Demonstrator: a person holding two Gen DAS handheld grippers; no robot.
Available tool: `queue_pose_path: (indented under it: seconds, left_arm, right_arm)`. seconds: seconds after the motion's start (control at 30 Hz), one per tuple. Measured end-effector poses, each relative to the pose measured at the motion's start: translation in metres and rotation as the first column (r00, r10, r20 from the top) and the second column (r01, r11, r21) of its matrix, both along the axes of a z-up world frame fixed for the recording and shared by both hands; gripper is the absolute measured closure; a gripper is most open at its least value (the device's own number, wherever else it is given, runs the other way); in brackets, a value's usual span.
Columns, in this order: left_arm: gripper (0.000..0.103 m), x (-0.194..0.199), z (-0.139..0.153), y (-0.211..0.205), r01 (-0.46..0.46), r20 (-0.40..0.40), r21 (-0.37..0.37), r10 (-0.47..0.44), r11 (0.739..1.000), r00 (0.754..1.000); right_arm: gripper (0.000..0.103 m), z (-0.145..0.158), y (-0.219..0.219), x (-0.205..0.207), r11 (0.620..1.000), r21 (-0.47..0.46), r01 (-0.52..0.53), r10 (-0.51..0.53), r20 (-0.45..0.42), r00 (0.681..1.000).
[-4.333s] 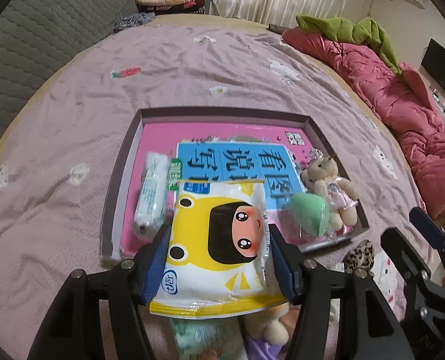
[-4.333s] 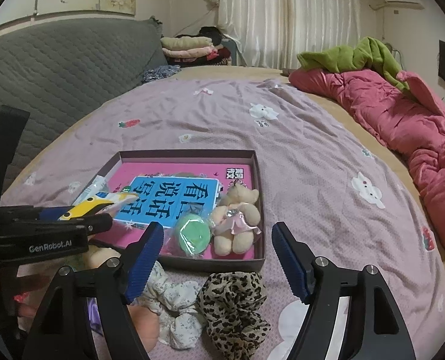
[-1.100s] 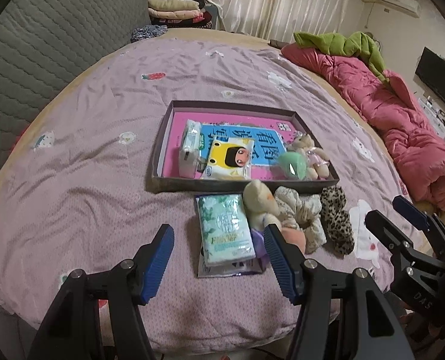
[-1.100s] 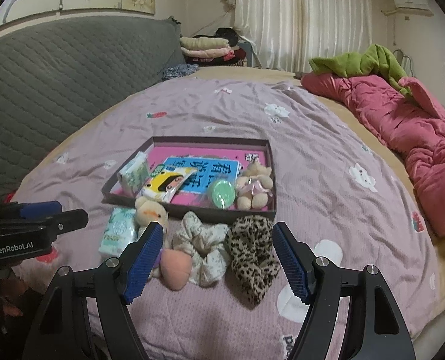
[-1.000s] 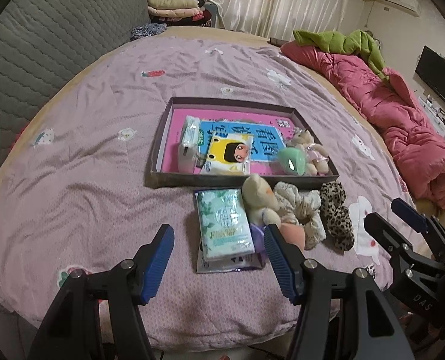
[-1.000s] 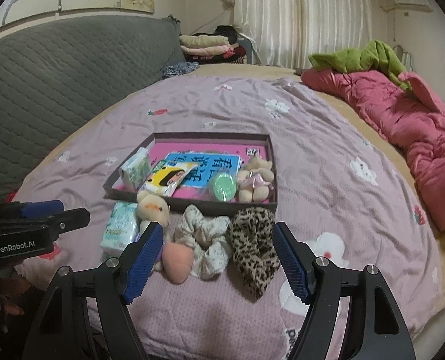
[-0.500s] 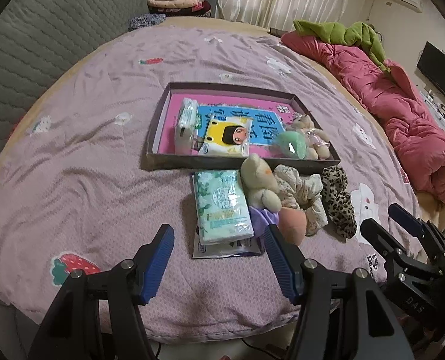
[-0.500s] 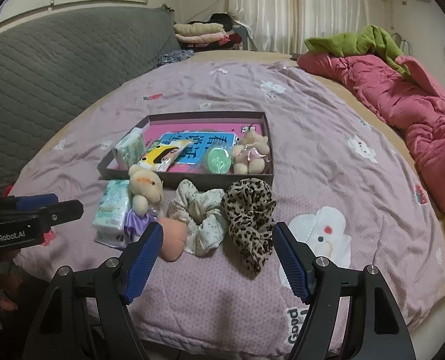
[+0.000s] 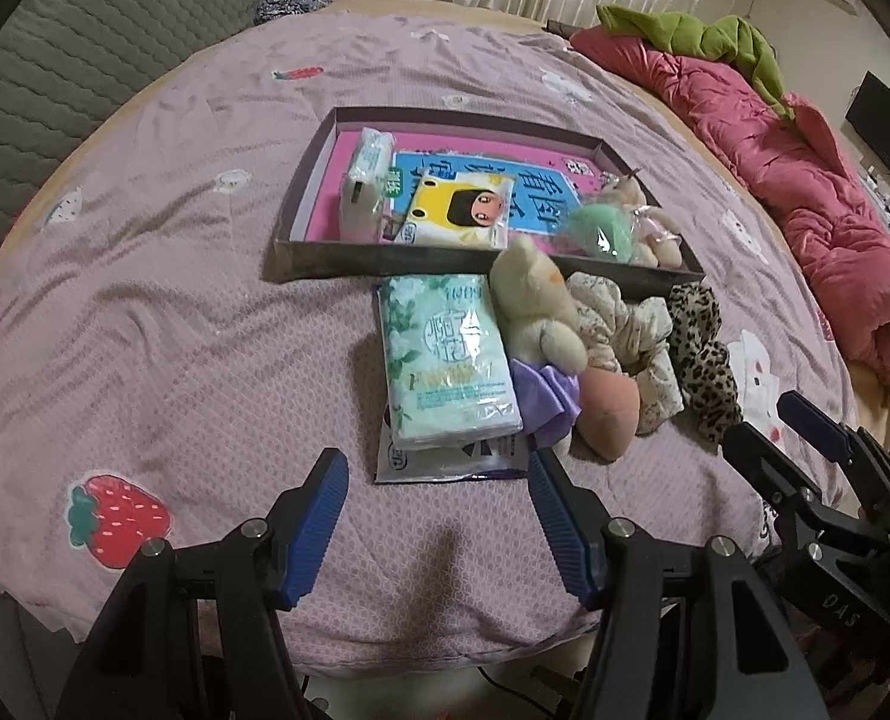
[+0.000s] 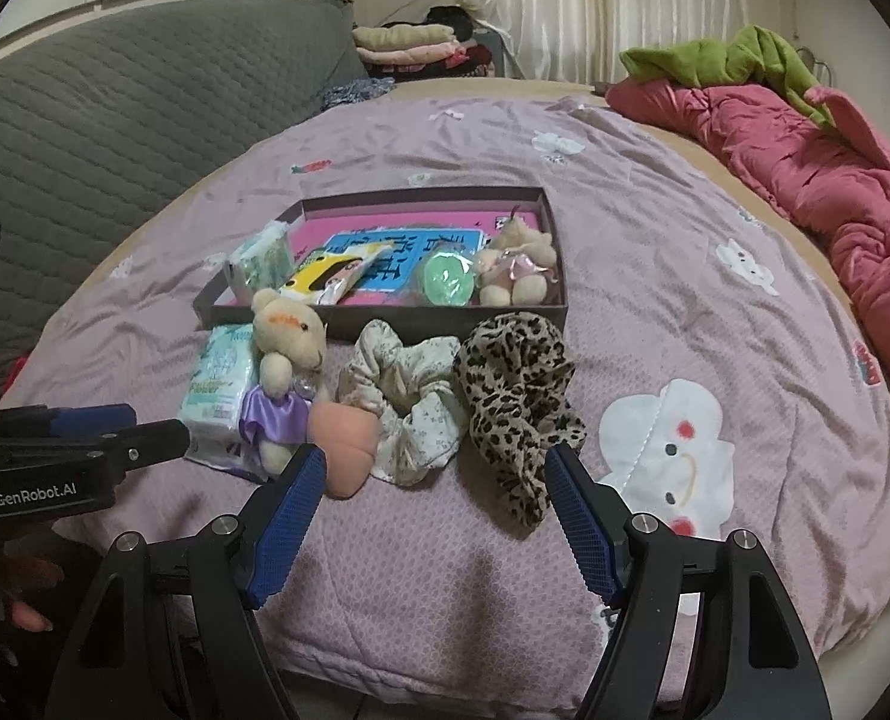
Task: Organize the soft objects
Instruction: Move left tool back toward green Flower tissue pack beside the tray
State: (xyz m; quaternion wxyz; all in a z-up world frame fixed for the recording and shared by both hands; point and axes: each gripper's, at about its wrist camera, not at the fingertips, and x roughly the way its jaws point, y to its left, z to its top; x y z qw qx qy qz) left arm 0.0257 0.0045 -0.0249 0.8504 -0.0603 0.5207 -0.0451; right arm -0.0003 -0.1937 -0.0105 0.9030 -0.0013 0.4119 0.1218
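Left hand-held gripper (image 9: 435,513) wide, empty, now lower toward green tissue pack (image 9: 448,357).

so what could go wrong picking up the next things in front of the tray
The green tissue pack lies on a flat wipes packet, so the open left gripper might lift both or drop one. The purple-dressed bear leans on the pack and peach sponge; pulling either could topple it. The tray is already crowded.

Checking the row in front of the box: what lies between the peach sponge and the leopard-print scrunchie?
The floral scrunchie, touching both the peach sponge and the leopard-print scrunchie; clearest in the right wrist view.
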Motion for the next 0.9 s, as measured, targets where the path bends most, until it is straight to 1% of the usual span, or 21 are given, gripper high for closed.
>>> queue_pose_path:
  seconds: [0.27,0.6,0.9]
  left_arm:
    - [0.041,0.004,-0.009,0.002,-0.008,-0.019,-0.009,0.008,1.0,1.0]
    - [0.041,0.017,-0.009,0.002,-0.029,-0.019,-0.027,0.029,0.999,0.999]
    - [0.041,0.027,-0.009,-0.008,-0.023,-0.015,-0.001,0.023,1.0,1.0]
  right_arm:
    - [0.027,-0.008,0.002,0.005,1.0,-0.003,-0.01,0.01,-0.006,1.0]
    - [0.027,-0.011,-0.015,0.015,0.999,0.009,0.041,-0.041,0.003,0.999]
    - [0.027,-0.012,-0.021,0.021,0.999,0.001,0.045,-0.045,0.024,0.999]
